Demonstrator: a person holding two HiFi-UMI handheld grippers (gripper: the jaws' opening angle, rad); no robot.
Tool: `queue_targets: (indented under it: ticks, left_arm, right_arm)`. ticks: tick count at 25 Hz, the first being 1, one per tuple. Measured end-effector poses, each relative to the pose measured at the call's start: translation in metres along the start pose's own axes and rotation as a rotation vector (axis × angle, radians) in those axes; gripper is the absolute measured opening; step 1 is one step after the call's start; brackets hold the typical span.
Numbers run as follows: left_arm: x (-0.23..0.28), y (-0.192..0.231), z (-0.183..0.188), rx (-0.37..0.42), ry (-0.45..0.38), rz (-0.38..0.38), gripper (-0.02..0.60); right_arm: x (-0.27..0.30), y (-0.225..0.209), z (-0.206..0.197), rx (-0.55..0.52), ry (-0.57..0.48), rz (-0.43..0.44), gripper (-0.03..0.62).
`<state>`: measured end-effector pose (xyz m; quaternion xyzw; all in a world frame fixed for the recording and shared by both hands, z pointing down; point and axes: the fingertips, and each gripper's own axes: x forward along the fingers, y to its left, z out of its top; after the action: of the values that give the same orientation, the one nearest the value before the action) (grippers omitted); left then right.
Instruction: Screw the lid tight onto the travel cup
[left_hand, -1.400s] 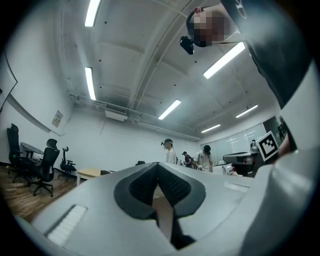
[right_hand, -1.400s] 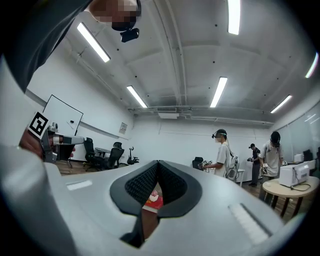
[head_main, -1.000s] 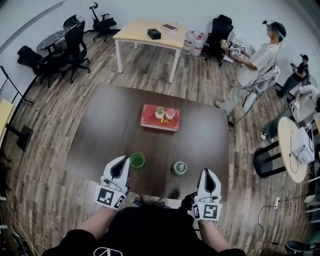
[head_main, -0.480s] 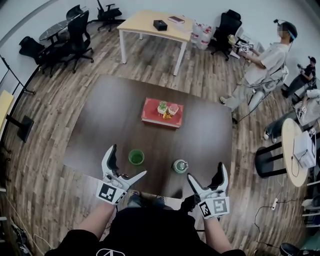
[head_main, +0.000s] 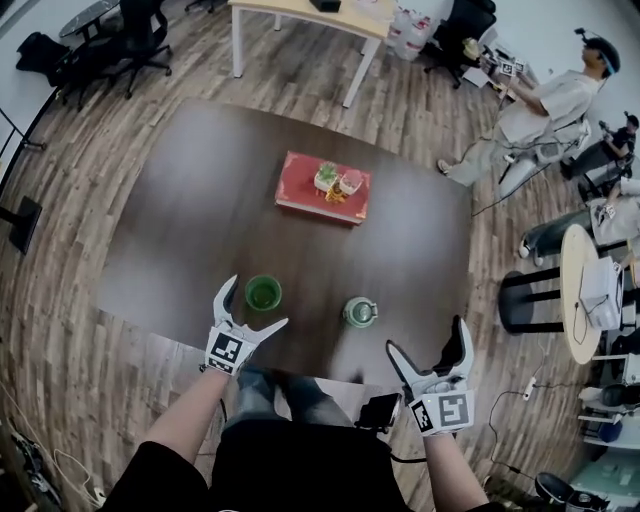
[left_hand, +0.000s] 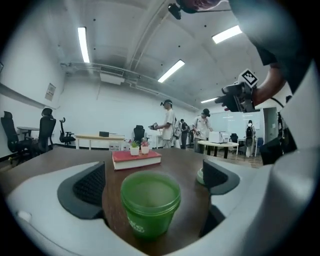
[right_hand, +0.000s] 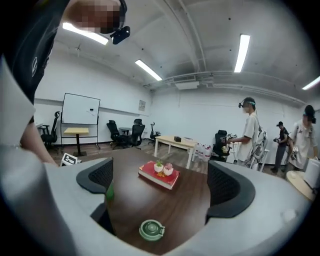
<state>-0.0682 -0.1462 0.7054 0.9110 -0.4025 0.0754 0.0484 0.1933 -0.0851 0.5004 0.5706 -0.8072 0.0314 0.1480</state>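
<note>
While the head view shows the cup (head_main: 263, 293) and lid (head_main: 359, 312) side by side short of the red book (head_main: 322, 188), only the left gripper view makes clear that the cup stands untouched between the jaws of the left gripper (head_main: 258, 301). Both pairs of jaws have just been opening wide; the right gripper (head_main: 427, 335) grips nothing.

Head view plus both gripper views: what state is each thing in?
travel cup: upright, lid off
lid: flat on table, apart from the cup
left claw: just opened, jaws either side of cup, not touching
right claw: just opened, empty
red book: closed, lying flat
</note>
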Motion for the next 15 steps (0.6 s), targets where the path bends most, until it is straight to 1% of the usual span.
queue_targets:
  ticks: [3,6,11,13,15]
  left_arm:
    - [0.017,0.007,-0.036,-0.001,0.052,0.019,0.589]
    - [0.032,0.006,-0.058,0.008,0.079,0.022,0.584]
    - [0.046,0.01,-0.077,0.001,0.102,0.04,0.563]
    - [0.048,0.014,-0.079,-0.013,0.097,0.054,0.554]
    - [0.051,0.014,-0.079,-0.02,0.089,0.059,0.526]
  right_arm:
    - [0.017,0.011,-0.037,-0.021,0.082,0.03,0.598]
    - [0.034,0.014,-0.065,-0.025,0.136,0.052,0.597]
    - [0.058,0.016,-0.096,-0.036,0.202,0.079,0.597]
    - [0.066,0.015,-0.115,-0.036,0.245,0.085,0.597]
    - [0.074,0.014,-0.14,-0.034,0.301,0.094,0.595]
